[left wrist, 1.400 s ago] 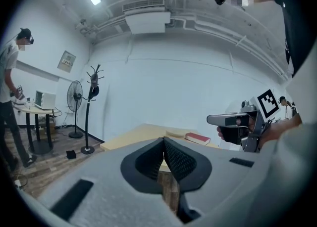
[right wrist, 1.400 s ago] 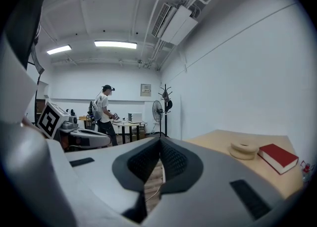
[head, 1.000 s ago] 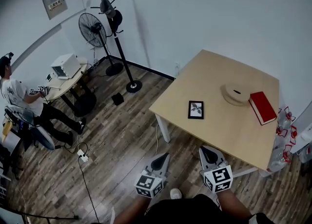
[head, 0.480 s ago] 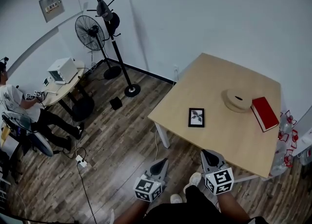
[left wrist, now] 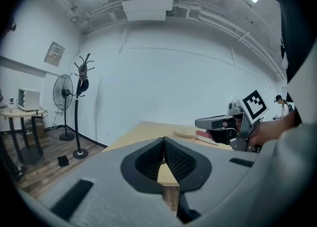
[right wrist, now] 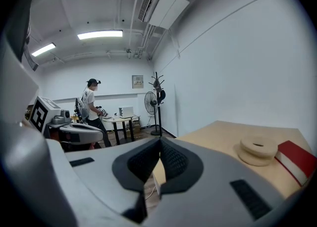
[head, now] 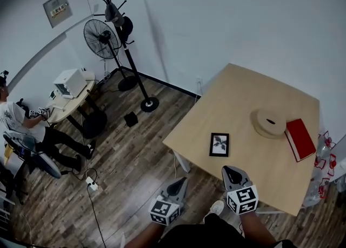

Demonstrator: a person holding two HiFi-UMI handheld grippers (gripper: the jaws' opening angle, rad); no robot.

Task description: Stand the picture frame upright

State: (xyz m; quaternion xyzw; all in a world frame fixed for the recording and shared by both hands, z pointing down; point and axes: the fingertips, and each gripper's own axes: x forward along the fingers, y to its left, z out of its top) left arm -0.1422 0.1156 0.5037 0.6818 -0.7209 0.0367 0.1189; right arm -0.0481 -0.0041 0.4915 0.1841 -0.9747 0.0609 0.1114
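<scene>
Left gripper (head: pixel 180 181) and right gripper (head: pixel 232 172), both closed empty, must be opened before the picture frame (head: pixel 219 144), seemingly flat mid-frame, is edge-gripped.

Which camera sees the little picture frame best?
The head view. It shows the whole picture frame from above, lying flat on the table. Neither the left gripper view nor the right gripper view shows it at all.

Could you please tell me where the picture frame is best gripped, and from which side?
The picture frame lies flat, face up, near the table's near edge, so probably pinch across its two long edges from above, approaching from the person's side.
</scene>
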